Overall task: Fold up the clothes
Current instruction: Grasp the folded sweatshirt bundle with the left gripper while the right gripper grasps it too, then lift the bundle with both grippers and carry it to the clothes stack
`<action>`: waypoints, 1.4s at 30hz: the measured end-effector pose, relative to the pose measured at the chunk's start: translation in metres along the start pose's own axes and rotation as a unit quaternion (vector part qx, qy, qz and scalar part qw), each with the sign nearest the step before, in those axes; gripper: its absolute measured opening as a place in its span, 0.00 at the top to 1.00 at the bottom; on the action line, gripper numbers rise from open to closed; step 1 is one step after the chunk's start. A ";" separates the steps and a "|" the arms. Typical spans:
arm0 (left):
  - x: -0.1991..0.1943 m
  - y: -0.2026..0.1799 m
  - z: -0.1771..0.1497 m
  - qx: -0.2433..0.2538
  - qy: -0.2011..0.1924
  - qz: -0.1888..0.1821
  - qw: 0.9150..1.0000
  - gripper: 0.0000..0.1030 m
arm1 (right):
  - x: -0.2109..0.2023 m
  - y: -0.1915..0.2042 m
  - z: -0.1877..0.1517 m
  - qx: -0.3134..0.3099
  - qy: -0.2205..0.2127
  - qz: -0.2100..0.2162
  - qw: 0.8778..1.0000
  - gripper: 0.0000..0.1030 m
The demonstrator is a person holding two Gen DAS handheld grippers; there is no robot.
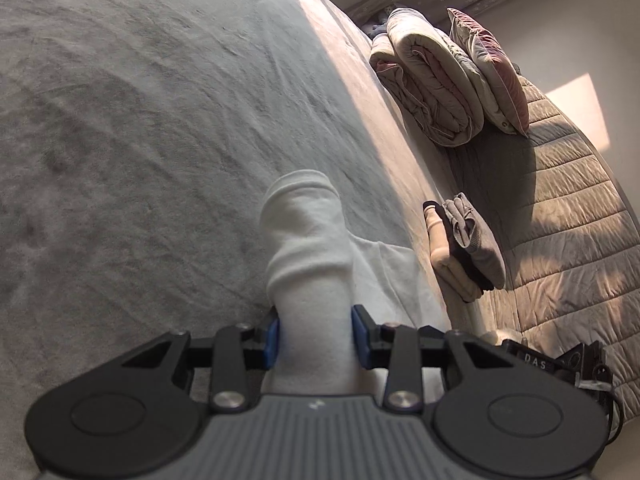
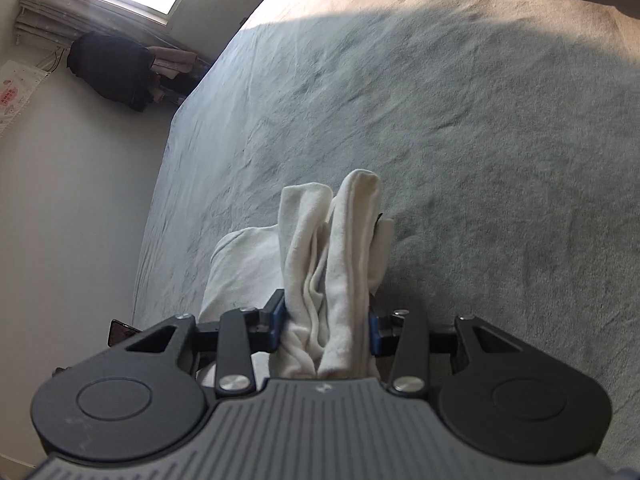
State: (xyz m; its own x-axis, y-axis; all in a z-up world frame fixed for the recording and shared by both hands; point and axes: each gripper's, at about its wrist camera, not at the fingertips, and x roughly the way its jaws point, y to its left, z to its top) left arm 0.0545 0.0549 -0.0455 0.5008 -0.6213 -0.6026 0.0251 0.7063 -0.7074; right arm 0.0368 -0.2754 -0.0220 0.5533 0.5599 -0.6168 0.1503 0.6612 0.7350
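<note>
While both grippers are clamped on it, the white garment [image 1: 308, 264] runs lengthwise away from each camera, its long axis along the fingers toward the far side of the grey bed cover [image 1: 140, 128]. In the left wrist view a tube-like part, perhaps a sleeve, points away with its cuffed end farthest off, and more white cloth spreads flat on the cover to its right. The left gripper [image 1: 316, 338] is narrowed onto this tube, blue pads [image 1: 272, 340] pressing either side. In the right wrist view the right gripper [image 2: 328, 330] squeezes a bunched, pleated handful of the same cloth [image 2: 336, 264], which stands up between the pads and ends in two folded tips; another part lies to the left on the cover.

How the two held parts join is hidden beneath the gripper bodies. Far right in the left view sit a stack of folded clothes [image 1: 464, 248], a rolled quilt [image 1: 432, 80] and a pillow [image 1: 492, 68] against a padded headboard [image 1: 568, 208].
</note>
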 end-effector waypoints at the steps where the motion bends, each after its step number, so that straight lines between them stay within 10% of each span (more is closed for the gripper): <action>1: -0.002 0.003 -0.004 0.002 0.003 0.002 1.000 0.64 | 0.001 0.000 -0.005 -0.004 0.002 -0.003 1.000 0.58; 11: -0.015 0.021 -0.032 0.060 0.042 0.031 0.997 0.60 | 0.000 -0.013 -0.040 -0.059 0.018 -0.044 0.997 0.51; 28: -0.026 0.005 -0.011 0.072 -0.035 0.010 0.997 0.71 | 0.016 0.021 -0.033 -0.155 -0.045 -0.085 0.983 0.56; 31: -0.021 0.005 -0.013 0.067 -0.040 0.006 0.997 0.72 | 0.018 0.026 -0.040 -0.174 -0.060 -0.078 0.980 0.83; 42: 0.008 0.003 -0.021 0.079 -0.032 -0.008 0.996 0.75 | 0.010 -0.004 -0.054 -0.137 -0.098 -0.112 0.979 0.89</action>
State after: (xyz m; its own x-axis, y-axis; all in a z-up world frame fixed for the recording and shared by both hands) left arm 0.0404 0.0451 -0.0602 0.5534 -0.6141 -0.5627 0.1673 0.7438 -0.6472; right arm -0.0031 -0.2455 -0.0463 0.6823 0.2970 -0.6680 0.0753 0.8803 0.4683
